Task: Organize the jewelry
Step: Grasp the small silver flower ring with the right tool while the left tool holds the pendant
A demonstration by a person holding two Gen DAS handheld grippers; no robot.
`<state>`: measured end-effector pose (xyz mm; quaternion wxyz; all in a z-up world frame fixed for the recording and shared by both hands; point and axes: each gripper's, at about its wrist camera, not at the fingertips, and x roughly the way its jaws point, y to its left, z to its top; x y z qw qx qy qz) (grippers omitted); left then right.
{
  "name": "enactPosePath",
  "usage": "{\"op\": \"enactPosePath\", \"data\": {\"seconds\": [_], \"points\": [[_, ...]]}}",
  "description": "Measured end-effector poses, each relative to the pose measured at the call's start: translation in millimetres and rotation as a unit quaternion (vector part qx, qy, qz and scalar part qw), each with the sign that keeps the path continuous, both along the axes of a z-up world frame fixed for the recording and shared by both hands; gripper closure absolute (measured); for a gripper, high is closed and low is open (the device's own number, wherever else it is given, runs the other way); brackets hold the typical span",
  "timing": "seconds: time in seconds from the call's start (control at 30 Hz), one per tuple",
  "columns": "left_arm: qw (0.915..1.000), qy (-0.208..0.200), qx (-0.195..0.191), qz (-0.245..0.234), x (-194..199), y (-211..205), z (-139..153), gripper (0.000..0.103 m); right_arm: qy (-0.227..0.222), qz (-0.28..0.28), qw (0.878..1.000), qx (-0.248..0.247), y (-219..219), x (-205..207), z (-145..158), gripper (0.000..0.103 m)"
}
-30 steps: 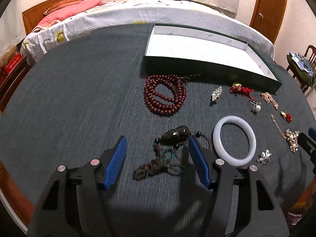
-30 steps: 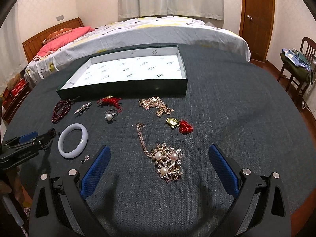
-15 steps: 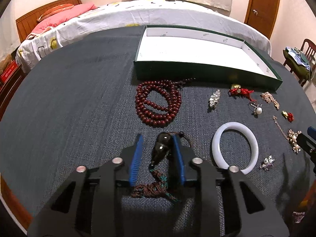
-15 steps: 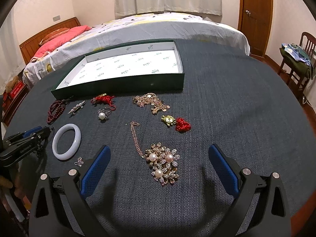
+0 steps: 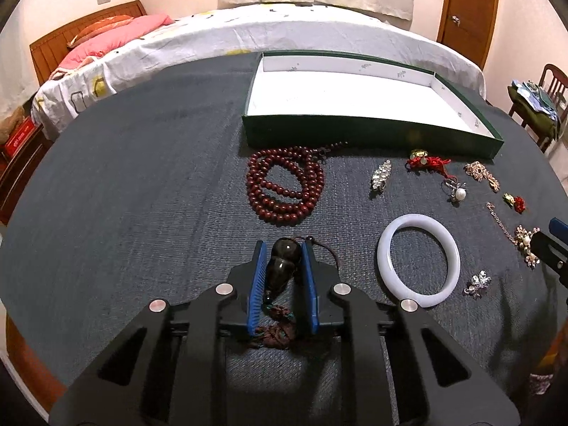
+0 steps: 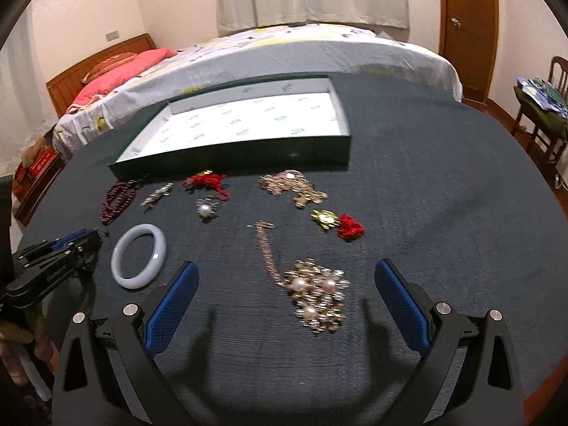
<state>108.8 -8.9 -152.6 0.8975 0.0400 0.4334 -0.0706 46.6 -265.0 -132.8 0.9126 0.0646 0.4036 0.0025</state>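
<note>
My left gripper (image 5: 283,248) is shut on a dark gourd pendant (image 5: 281,264) with a tassel cord (image 5: 275,328) hanging below it, just above the dark table cloth. It also shows at the left in the right wrist view (image 6: 71,245). My right gripper (image 6: 285,280) is open and empty, with a gold pearl brooch necklace (image 6: 316,298) between its fingers on the cloth. A green tray with a white floor (image 5: 372,131) lies beyond the jewelry; it also shows in the right wrist view (image 6: 234,159).
On the cloth lie dark red beads (image 5: 285,190), a white bangle (image 5: 418,261), a silver brooch (image 5: 380,174), a red tassel charm (image 5: 427,163), a pearl ring (image 5: 458,193), a gold chain pile (image 6: 294,186), a gold-and-red charm (image 6: 337,222) and a small silver clip (image 5: 477,284). A bed stands behind.
My left gripper has closed on the gourd pendant and lifted it slightly. My right gripper has moved a little forward over the pearl brooch, still open.
</note>
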Motion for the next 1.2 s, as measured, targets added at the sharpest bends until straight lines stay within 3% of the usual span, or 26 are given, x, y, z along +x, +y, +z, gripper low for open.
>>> {"op": "enactPosePath", "data": {"seconds": [0.17, 0.23, 0.27, 0.3, 0.63, 0.7, 0.83, 1.1, 1.2], "points": [[0.9999, -0.005, -0.001, 0.012, -5.2, 9.6, 6.1, 0.083, -0.001, 0.036, 0.999, 0.005, 22.2, 1.7, -0.2, 0.008], [0.9998, -0.007, -0.003, 0.016, -6.6, 13.6, 8.3, 0.083, -0.001, 0.051, 0.999, 0.002, 30.3, 1.6, 0.3, 0.024], [0.9998, -0.008, -0.004, 0.018, -7.3, 15.3, 9.4, 0.083, 0.003, 0.055, 0.998, -0.003, 33.4, 2.4, -0.3, 0.046], [0.9998, -0.009, -0.005, 0.019, -8.2, 17.1, 9.9, 0.083, 0.010, 0.063, 0.998, -0.006, 37.8, 3.8, -2.4, 0.048], [0.9995, -0.012, -0.012, 0.028, -15.6, 26.5, 13.5, 0.083, 0.017, 0.108, 0.994, -0.007, 63.4, 2.5, -11.3, 0.049], [0.9994, -0.013, -0.012, 0.030, -17.1, 28.2, 13.7, 0.083, 0.023, 0.116, 0.993, -0.009, 68.2, 3.0, -14.6, 0.059], [0.9993, -0.014, -0.015, 0.031, -19.0, 29.4, 14.8, 0.083, 0.029, 0.124, 0.992, -0.015, 73.9, 3.1, -19.9, 0.064], [0.9994, -0.013, -0.016, 0.029, -19.6, 28.5, 14.7, 0.083, 0.031, 0.142, 0.989, -0.021, 79.2, 1.3, -22.6, 0.087], [0.9994, -0.013, -0.016, 0.029, -19.7, 28.6, 14.7, 0.083, 0.031, 0.144, 0.989, -0.018, 78.7, 0.5, -22.6, 0.088]]}}
